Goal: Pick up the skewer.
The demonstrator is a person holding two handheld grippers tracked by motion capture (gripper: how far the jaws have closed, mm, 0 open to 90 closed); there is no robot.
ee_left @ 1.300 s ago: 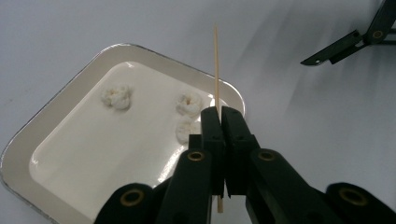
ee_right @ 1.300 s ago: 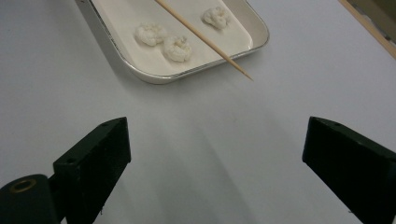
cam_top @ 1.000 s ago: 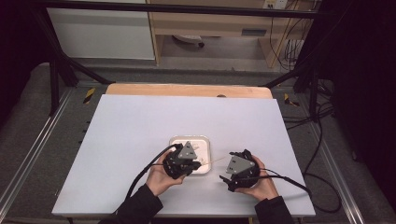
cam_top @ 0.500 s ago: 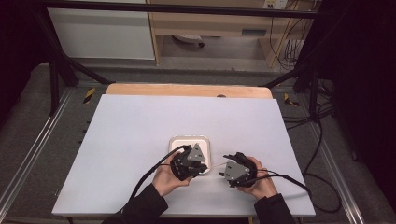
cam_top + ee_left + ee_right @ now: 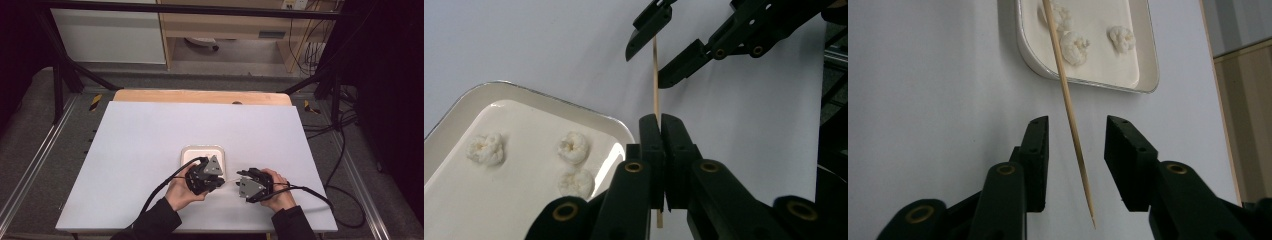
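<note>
L gripper clamped on wooden skewer, centre frame. R gripper jaws just been closing, skewer between, pads not yet touching. White tray, lower left: three cauliflower florets.

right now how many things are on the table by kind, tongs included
white puffy pieces in the tray: 3
wooden skewer: 1
white tray: 1
tongs: 2, left tongs shut on the wooden skewer, right tongs open around it, jaws just closing
total: 7
</note>
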